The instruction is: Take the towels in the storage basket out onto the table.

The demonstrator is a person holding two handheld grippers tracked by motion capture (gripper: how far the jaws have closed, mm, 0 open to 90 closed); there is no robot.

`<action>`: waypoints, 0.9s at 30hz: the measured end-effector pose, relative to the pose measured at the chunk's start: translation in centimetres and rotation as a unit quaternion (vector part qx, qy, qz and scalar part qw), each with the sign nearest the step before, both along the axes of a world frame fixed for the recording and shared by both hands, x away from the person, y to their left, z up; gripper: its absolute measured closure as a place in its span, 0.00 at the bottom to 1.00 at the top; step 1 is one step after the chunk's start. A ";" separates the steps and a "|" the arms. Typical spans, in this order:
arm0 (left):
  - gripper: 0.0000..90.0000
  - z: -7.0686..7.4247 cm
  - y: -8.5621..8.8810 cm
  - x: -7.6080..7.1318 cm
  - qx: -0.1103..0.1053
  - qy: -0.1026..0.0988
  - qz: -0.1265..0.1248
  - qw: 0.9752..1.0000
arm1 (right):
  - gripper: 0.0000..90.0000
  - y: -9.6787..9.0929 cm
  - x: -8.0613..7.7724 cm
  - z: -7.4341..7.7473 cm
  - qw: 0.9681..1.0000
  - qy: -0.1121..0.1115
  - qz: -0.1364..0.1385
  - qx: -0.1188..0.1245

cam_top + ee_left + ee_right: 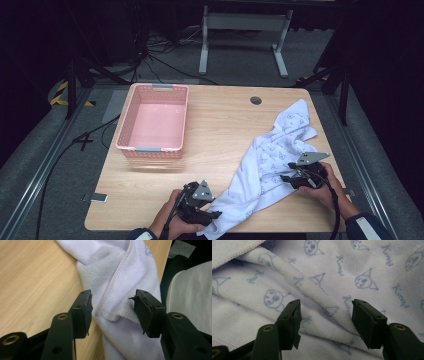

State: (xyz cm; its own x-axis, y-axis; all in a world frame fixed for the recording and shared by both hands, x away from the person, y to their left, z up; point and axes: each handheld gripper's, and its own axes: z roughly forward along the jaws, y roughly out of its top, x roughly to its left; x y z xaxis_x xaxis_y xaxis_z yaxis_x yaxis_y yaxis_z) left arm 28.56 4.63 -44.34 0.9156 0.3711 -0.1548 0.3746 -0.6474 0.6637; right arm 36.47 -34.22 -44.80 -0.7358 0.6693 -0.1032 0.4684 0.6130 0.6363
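Pale wood tabletop (220, 140) carries a crumpled white printed towel (270, 165) across its near right part, with an empty pink basket (154, 120) well apart, beyond and to the left of both tools. Left gripper (212, 216) sits at the towel's near corner by the table edge; in its own view the jaws stand partly apart with the stitched hem (113, 285) lying between them, pads not pressing. Right gripper (286, 172) rests over the towel's middle, jaws likewise parted around a raised fold (322, 297) without pinching it.

The step looks like taking hold for spreading or folding. To do it well, the left tool should push further onto the hem so both pads cover the seam before closing. The right should settle on one fold only, since bunched layers would likely drag the cloth unevenly.
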 end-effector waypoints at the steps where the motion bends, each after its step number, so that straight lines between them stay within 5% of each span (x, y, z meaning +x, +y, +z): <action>1: 0.52 -0.1 -0.2 0.1 0.001 -0.001 -0.001 1.000 | 0.45 0.0 0.0 0.0 1.000 0.000 0.000 0.000; 5: 0.48 -0.9 -1.1 0.1 0.031 0.001 0.001 1.000 | 0.45 0.0 0.0 0.0 1.000 0.000 0.000 -0.001; 8: 0.51 -1.1 -1.3 0.1 0.033 -0.003 -0.004 0.999 | 0.45 0.1 -0.1 0.0 1.000 -0.001 -0.001 -0.003; 11: 0.62 -0.8 -1.2 -0.2 0.042 -0.013 -0.015 0.999 | 0.45 0.1 0.0 0.0 1.000 -0.001 0.000 -0.003; 16: 0.76 0.1 -0.7 -0.6 0.028 -0.047 -0.006 0.998 | 0.44 0.1 0.0 0.0 1.000 -0.001 0.000 -0.004; 20: 0.58 0.2 -0.6 -0.8 0.040 -0.055 0.018 0.998 | 0.43 0.0 0.1 0.0 1.000 -0.002 0.000 -0.002; 24: 0.65 0.6 -0.8 -1.3 0.014 -0.080 -0.006 0.997 | 0.44 0.1 0.0 0.0 1.000 -0.001 0.000 -0.003; 27: 0.71 0.3 -1.2 -1.3 0.016 -0.070 -0.015 0.997 | 0.44 0.0 0.0 0.0 1.000 -0.002 0.000 -0.003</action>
